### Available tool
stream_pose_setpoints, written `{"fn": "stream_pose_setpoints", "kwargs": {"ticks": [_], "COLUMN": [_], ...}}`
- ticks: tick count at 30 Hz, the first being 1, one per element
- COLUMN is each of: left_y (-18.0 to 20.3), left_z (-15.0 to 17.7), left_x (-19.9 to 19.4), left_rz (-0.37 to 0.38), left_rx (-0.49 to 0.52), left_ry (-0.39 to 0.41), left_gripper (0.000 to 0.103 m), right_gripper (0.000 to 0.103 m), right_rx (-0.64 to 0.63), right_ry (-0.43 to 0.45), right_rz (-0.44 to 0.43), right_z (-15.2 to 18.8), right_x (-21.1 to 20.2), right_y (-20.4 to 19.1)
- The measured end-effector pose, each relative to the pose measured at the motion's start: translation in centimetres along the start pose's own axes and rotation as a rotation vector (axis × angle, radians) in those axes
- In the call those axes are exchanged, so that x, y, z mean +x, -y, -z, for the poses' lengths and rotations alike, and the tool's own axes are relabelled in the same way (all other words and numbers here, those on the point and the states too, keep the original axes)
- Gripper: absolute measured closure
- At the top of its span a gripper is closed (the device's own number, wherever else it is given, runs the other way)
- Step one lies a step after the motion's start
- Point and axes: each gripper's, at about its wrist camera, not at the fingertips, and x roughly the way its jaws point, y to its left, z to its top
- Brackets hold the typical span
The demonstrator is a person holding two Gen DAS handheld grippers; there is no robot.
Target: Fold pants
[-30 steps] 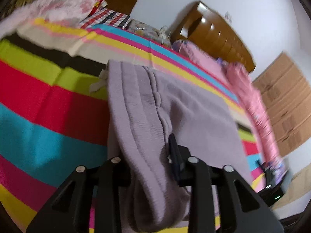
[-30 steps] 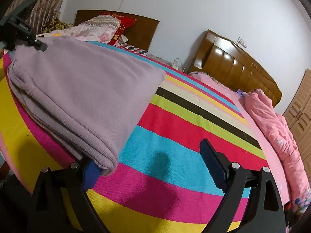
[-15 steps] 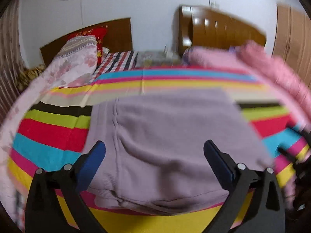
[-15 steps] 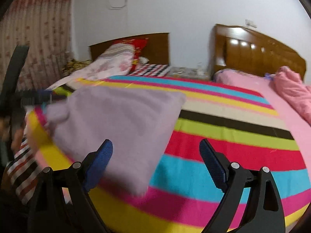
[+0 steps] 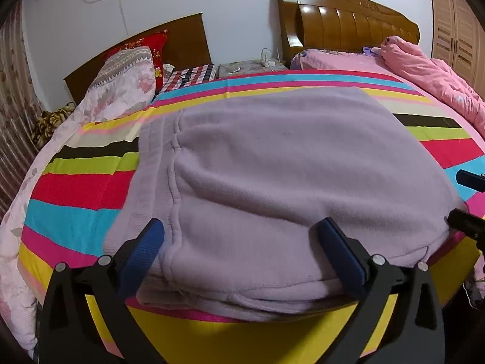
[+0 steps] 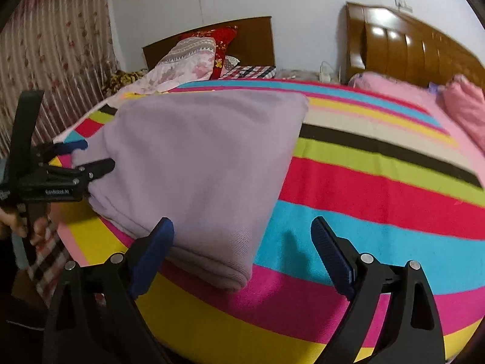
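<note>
The lilac fleece pants (image 5: 288,176) lie folded into a thick rectangle on the striped blanket (image 5: 78,188), near the bed's front edge. My left gripper (image 5: 242,242) is open and empty, its blue pads above the pants' near edge. My right gripper (image 6: 242,242) is open and empty at the pants' (image 6: 197,163) right front corner, its left pad over the fabric. The left gripper (image 6: 88,154) shows in the right wrist view at the pants' left edge. The right gripper's tips (image 5: 468,200) show at the right border of the left wrist view.
A pink quilt (image 5: 430,69) lies on the second bed at the right. A floral duvet (image 5: 118,82) and red pillow (image 5: 151,48) lie at the back left. Wooden headboards (image 5: 345,21) stand against the wall. A curtain (image 6: 54,66) hangs at the left.
My left gripper let go of the pants, opened and drew back level. My right gripper also pulled back from the pants. The pants now lie flat and folded.
</note>
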Motion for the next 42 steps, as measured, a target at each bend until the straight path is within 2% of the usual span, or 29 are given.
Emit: {"fn": "stream_pose_setpoints", "kwargs": {"ticks": [15,16,17,19,20,23,25,27,29,30,35,37,39,42], "left_y": [-0.2,-0.1,0.2,0.5,0.6,1.3,1.7,1.8,1.9,2.1,4.7,5.5,6.3,7.4], "left_z": [0.4,0.2,0.1,0.2,0.4,1.8,2.3,2.6,2.9,2.9,2.2,2.4,2.8,3.7], "left_x": [0.0,-0.2,-0.9,-3.4,-4.7,-9.5,-11.5,-13.2,-15.0,-15.6,-18.3,-18.8,-18.8,-18.4], "left_rz": [0.007,-0.009,-0.064,-0.149,-0.151,-0.131,-0.136,-0.090,-0.078,-0.091,-0.264,-0.261,-0.245,-0.234], "left_rx": [-0.037,-0.037,-0.045,-0.095,-0.122,-0.210,-0.253,-0.295,-0.339,-0.342,-0.290,-0.270,-0.239,-0.217], "left_ry": [0.032,0.028,0.030,0.094,0.134,0.254,0.292,0.328,0.377,0.387,0.411,0.418,0.415,0.391], "left_gripper": [0.001,0.001,0.001,0.002,0.002,0.002,0.002,0.002,0.001,0.001,0.001,0.001,0.001,0.001], "right_gripper": [0.012,0.011,0.011,0.011,0.011,0.011,0.011,0.011,0.011,0.011,0.011,0.010,0.004,0.004], "right_rx": [0.071,0.095,0.115,0.130,0.132,0.157,0.158,0.149,0.148,0.149,0.144,0.130,0.131,0.132], "right_ry": [0.032,0.018,0.009,0.016,0.042,0.107,0.148,0.195,0.228,0.240,0.312,0.317,0.299,0.254], "right_rz": [-0.026,-0.029,-0.026,-0.006,0.002,-0.014,-0.019,-0.022,-0.030,-0.032,-0.052,-0.047,-0.052,-0.077], "right_z": [1.1,1.0,1.0,1.4,1.9,2.9,3.1,2.9,2.6,2.5,1.7,1.7,1.9,2.4], "right_x": [0.9,0.6,0.1,-1.6,-3.0,-6.1,-8.4,-10.7,-12.5,-13.4,-16.5,-16.6,-16.2,-15.3], "right_y": [1.0,1.2,1.2,1.0,0.7,0.4,0.0,-0.5,-0.9,-1.2,-2.0,-2.3,-2.4,-2.6]}}
